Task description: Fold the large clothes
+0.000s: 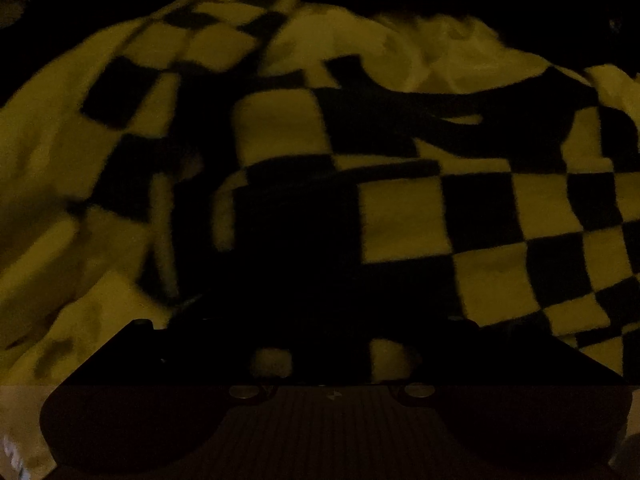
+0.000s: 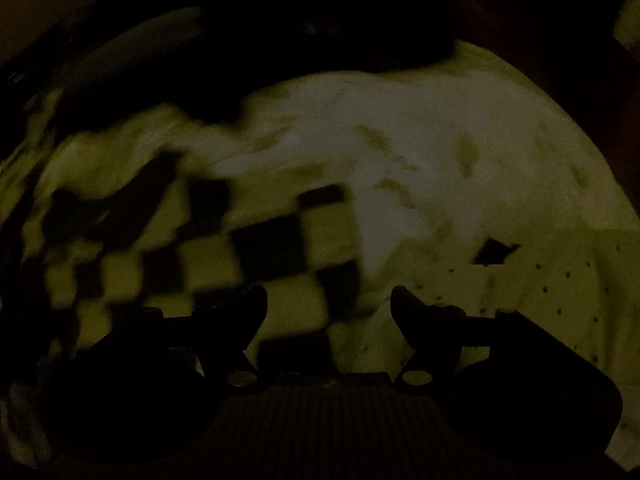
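Right now your right gripper [image 2: 328, 300] stands with its two dark fingers [image 2: 256, 308] well apart and nothing pinched between them; the checkered garment [image 2: 256, 248] lies under and beyond the left finger, blurred. Past it spreads a pale, wrinkled sheet [image 2: 460, 168], and a light fabric dotted with small holes [image 2: 560, 280] lies to the right. Your left gripper [image 1: 320, 344] is lost in shadow: you cannot tell whether its jaws are apart or closed. The same checkered garment [image 1: 480, 220] fills that view, rumpled, its plain pale inner side [image 1: 400, 48] showing farther off. No container shows in either view.
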The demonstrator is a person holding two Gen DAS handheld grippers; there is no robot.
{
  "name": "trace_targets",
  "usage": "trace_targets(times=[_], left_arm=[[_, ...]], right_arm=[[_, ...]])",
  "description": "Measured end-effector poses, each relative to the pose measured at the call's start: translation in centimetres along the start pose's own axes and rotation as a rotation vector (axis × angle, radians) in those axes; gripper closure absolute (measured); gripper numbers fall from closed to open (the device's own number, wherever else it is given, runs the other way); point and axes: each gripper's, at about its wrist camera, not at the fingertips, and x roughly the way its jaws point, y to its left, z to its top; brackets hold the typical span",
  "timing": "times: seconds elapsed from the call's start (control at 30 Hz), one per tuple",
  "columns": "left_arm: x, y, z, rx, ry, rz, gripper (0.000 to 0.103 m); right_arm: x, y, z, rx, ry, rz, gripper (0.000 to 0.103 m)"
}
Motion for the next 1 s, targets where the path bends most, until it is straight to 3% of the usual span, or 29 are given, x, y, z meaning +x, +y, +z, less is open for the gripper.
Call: trace_targets(times=[0.07,0.1,0.23,0.37,0.5,0.63,0.77,0.87,0.9,0.97,1.0], left_arm=[[-1.0,1.0,-1.1,-0.048,-0.006,0.018,0.0],[-1.5,1.6,-1.8,-0.071,-0.016,0.017,0.0],[-3.3,2.5,-4.1,-0.06,-0.055,0.049,0.0],[-5.6,3.7,-3.9,-0.049,-0.137,0.16,0.0],[-6.7,4.4,-0.7,-0.059,-0.236,0.211,0.0],[-5.1,2.9,4.1,0.047,-0.281,0.242,0.0],[-2.0,2.5,7.8,0.074,-0.259,0.306,0.0],[0.9,2.6,9.1,0.089,-0.185,0.338,0.0],[1.4,2.9,9.1,0.091,-0.168,0.341,0.018],[1.7,3.7,9.2,0.075,-0.154,0.314,0.026],[1.3,4.2,9.2,0.057,-0.165,0.297,0.048]], right_arm=[[-0.5,1.0,-1.8,-0.053,0.041,0.046,0.014],[-0.1,1.5,-2.8,-0.059,0.087,0.073,0.012],[1.4,3.0,-7.8,-0.037,0.284,0.148,0.014],[1.5,3.9,-9.9,-0.014,0.34,0.151,0.016],[0.9,3.8,-8.3,-0.036,0.318,0.169,0.016],[0.4,2.5,-7.4,0.017,0.336,0.19,0.012],[-0.4,2.1,-8.1,0.009,0.361,0.179,0.012],[-1.1,2.8,-9.4,-0.03,0.38,0.185,0.012],[-1.4,2.9,-9.7,-0.039,0.383,0.184,0.012],[-1.7,3.2,-9.9,-0.041,0.387,0.188,0.01],[-1.8,3.2,-9.9,-0.035,0.387,0.193,0.01]])
